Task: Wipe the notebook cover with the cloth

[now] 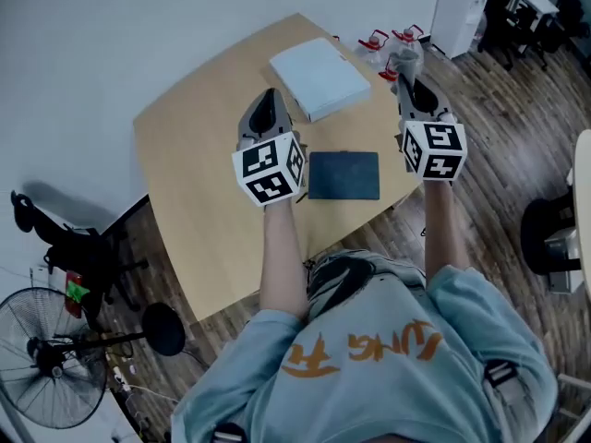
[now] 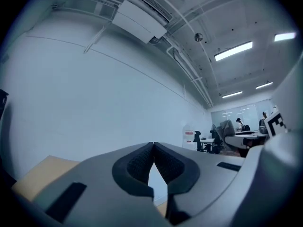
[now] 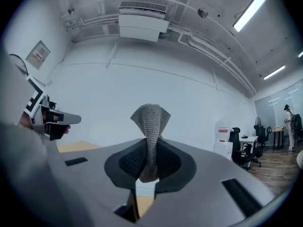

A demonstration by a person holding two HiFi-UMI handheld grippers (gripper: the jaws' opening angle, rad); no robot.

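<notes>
No text reads cleanly.
- Orange print (image 1: 365,349) on the back of the person's light-blue shirt (image 1: 480,326) is seen upside down in the head view. It has a few Latin-looking letters plus one larger character, and I can't tell which.
- Black-and-white square markers sit on the white cube (image 1: 270,169) of the left hand-held gripper (image 1: 269,94) and the matching cube (image 1: 432,150) of the right hand-held gripper (image 1: 407,83). These are coded patterns, not characters.
- The red label (image 3: 222,130) on the white floor cabinet (image 3: 221,144) in the right gripper view is too small to read.
- The small framed wall plaque (image 3: 40,55) in the same view is blurred and can't be read.
</notes>
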